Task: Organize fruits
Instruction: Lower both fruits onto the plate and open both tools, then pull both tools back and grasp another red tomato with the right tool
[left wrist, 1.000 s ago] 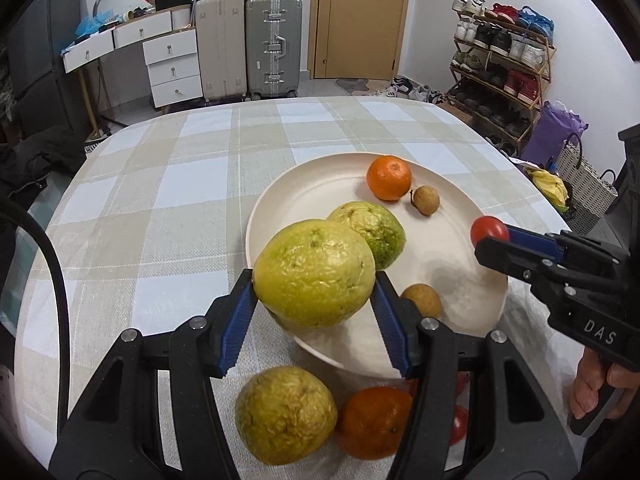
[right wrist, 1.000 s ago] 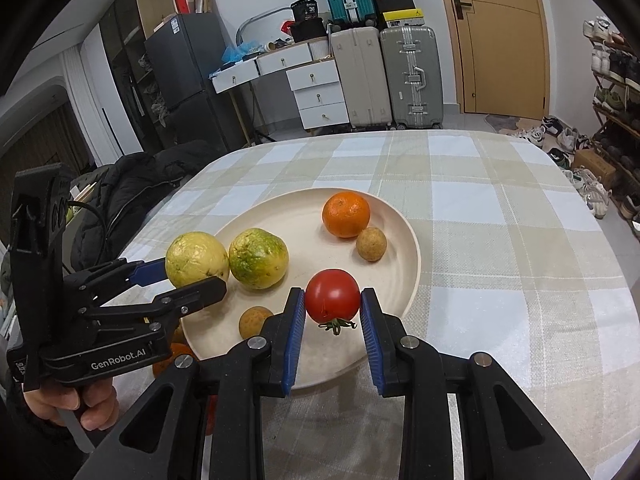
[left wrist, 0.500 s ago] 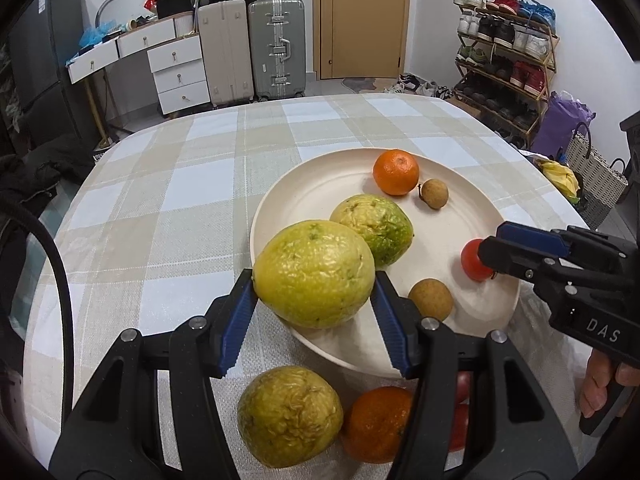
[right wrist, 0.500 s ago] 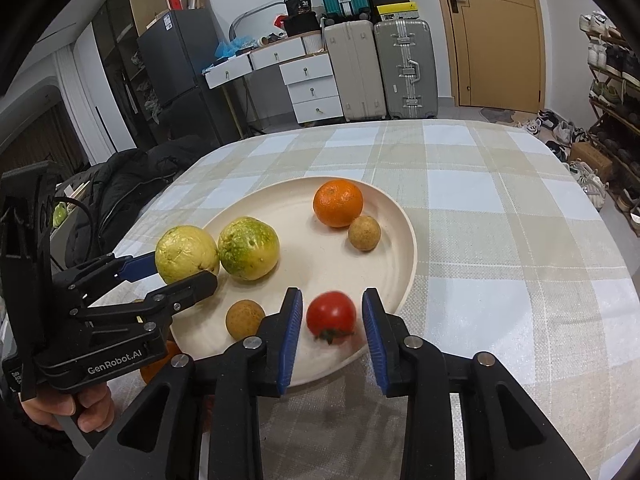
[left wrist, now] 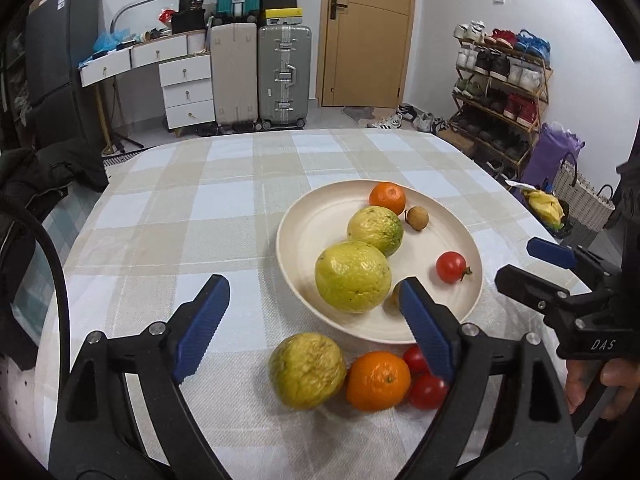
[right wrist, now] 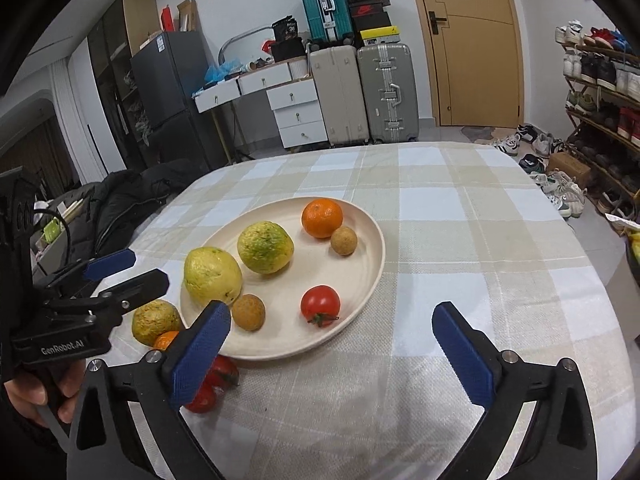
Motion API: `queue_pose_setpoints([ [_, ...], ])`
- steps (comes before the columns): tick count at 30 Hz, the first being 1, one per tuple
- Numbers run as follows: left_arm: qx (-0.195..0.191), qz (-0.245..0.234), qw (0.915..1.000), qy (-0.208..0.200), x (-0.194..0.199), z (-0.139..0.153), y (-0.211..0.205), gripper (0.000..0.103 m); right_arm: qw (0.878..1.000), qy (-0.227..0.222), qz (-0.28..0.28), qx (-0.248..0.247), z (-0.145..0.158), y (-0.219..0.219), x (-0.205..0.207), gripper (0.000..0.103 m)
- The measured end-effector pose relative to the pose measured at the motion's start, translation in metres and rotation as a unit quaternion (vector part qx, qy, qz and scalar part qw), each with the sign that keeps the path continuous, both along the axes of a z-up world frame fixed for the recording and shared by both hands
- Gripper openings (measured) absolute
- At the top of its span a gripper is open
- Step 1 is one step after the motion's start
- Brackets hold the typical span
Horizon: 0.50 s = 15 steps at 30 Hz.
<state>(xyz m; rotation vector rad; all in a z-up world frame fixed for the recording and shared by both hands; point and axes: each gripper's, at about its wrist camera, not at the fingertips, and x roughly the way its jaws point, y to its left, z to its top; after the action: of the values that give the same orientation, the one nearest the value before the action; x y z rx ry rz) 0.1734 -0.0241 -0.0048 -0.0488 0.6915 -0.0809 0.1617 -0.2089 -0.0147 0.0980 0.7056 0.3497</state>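
A cream plate point(left wrist: 288, 248) point(right wrist: 376, 264) on the checked tablecloth holds a large yellow-green fruit point(left wrist: 353, 277) point(right wrist: 212, 276), a greener one point(left wrist: 375, 230), an orange point(left wrist: 387, 198), two small brown longans point(right wrist: 344, 241) point(right wrist: 249, 312) and a red tomato point(left wrist: 451, 267) point(right wrist: 320, 305). My left gripper point(left wrist: 312, 286) point(right wrist: 148, 268) has its jaws opening. The yellow-green fruit lies just past its fingertips, free of the pads. My right gripper point(right wrist: 331, 312) point(left wrist: 516, 262) is opening wide too, and the tomato rests on the plate ahead of it, untouched.
On the cloth in front of the plate lie another yellow-green fruit point(left wrist: 307, 370), an orange point(left wrist: 378, 380) and two tomatoes point(left wrist: 427, 391). A dark jacket point(right wrist: 120, 208) hangs off the table's left side. Suitcases point(left wrist: 284, 72) and a shoe rack point(left wrist: 500, 92) stand far behind.
The left gripper let go of the yellow-green fruit, which now sits on the plate. The right gripper released the tomato onto the plate. Both grippers opened wide and drew back.
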Motion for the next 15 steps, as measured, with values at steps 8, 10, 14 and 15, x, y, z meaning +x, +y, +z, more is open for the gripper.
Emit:
queue_pose_setpoints([
  [8, -0.021, 0.023, 0.9995, -0.01, -0.031, 0.003, 0.024, 0.102, 1.0, 0.005, 0.028, -0.009, -0.001, 0.009, -0.02, 0.103],
  [10, -0.023, 0.022, 0.9995, -0.005, -0.036, 0.001, 0.028, 0.102, 0.999, 0.008, 0.037, -0.019, -0.003, 0.015, -0.023, 0.103],
  [14, -0.014, 0.023, 0.9996, 0.0, -0.044, -0.002, 0.03, 0.102, 0.998, 0.013, 0.047, -0.031, -0.004, 0.024, -0.03, 0.103],
  [15, -0.012, 0.022, 0.9997, 0.001, -0.046, -0.003, 0.03, 0.102, 0.998, 0.015, 0.05, -0.029, -0.004, 0.025, -0.032, 0.103],
])
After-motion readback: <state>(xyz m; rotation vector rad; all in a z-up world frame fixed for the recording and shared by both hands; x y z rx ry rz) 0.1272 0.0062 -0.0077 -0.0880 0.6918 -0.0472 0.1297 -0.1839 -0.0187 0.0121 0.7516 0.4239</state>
